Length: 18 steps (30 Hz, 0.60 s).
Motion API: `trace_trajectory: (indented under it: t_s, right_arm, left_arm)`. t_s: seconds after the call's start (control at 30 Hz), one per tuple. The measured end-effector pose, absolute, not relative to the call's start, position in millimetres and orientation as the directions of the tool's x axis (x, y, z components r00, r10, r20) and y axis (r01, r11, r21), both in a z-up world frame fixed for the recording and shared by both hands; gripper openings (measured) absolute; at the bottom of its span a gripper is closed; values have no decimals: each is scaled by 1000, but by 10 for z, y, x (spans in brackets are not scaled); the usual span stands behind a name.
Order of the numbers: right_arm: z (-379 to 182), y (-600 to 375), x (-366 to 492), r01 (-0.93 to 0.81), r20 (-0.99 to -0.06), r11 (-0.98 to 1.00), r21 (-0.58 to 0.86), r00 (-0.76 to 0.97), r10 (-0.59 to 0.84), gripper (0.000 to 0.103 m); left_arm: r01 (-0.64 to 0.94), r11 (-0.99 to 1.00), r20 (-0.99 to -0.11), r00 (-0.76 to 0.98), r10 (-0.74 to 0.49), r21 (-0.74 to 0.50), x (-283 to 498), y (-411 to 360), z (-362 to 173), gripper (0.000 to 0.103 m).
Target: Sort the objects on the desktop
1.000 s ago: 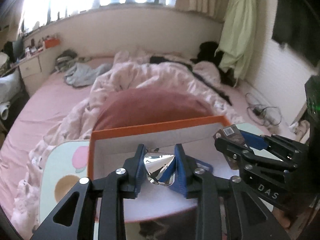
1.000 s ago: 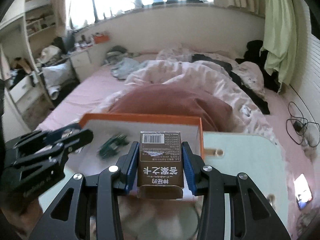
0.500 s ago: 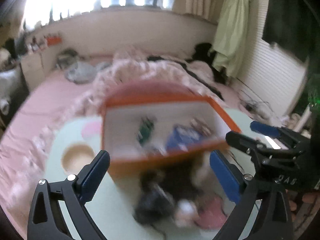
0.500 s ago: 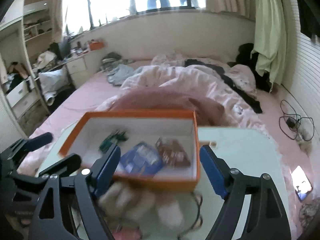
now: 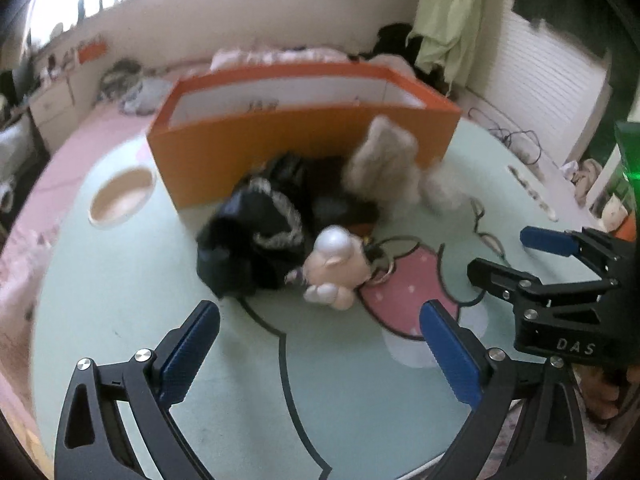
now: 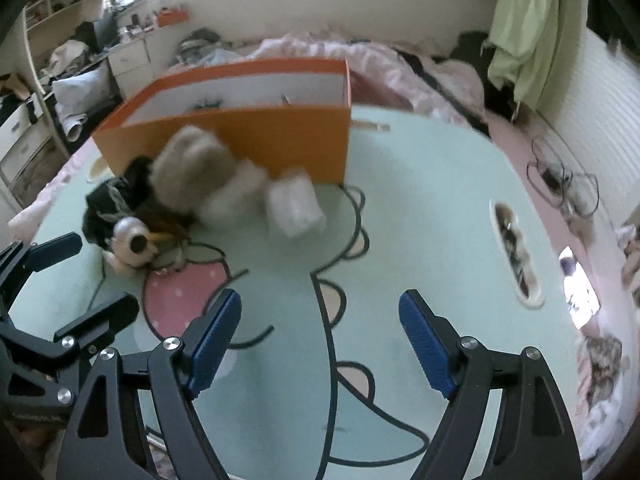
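One orange box (image 5: 304, 148), white inside, fuzzy beige toy (image 5: 382, 164) against it

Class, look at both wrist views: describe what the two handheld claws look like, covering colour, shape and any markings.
Both the left claw and right claw are black, angular, cut-out frames with silver screw heads, and each finger carries a ribbed blue pad. The right claw's body bears white "DAS" lettering. No cables or sleeves are visible.

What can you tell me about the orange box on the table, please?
The orange box is an open-topped rectangular carton, apparently cardboard, orange outside and white inside. It stands upright at the far side of the table. Small items lie inside, too blurred to identify. A fluffy beige toy leans against its near wall.
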State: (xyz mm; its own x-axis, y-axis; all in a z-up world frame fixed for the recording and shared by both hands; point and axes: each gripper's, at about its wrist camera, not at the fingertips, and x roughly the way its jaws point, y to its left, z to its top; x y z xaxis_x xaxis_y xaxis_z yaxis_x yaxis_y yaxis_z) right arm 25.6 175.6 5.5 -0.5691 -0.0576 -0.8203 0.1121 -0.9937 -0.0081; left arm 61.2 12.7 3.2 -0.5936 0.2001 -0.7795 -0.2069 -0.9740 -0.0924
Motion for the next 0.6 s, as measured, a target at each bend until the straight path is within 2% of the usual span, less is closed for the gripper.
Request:
trace_trajectory:
  t_s: [0.17, 0.23, 0.27, 0.6]
  right_arm:
    - [6, 1767, 259, 113, -837, -994, -3, -544, -59, 87]
    - [-15, 1777, 235, 113, -846, -994, -3, -529, -57, 100]
    - [-34, 1803, 223, 104, -850, -995, -4, -524, -51, 103]
    - [-62, 1806, 258, 128, -840, -992, -4, -539, -66, 103]
  left_arm:
    - [-212, -977, -778, -613, 134, -1, 673, 203, -36, 103]
    - [-225, -974, -778, -612, 142, -1, 673, 230, -42, 103]
    - [-228, -974, -777, -613, 145, -2, 674, 237, -40, 103]
    - [-232, -973, -772, -617, 151, -5, 665, 228, -31, 103]
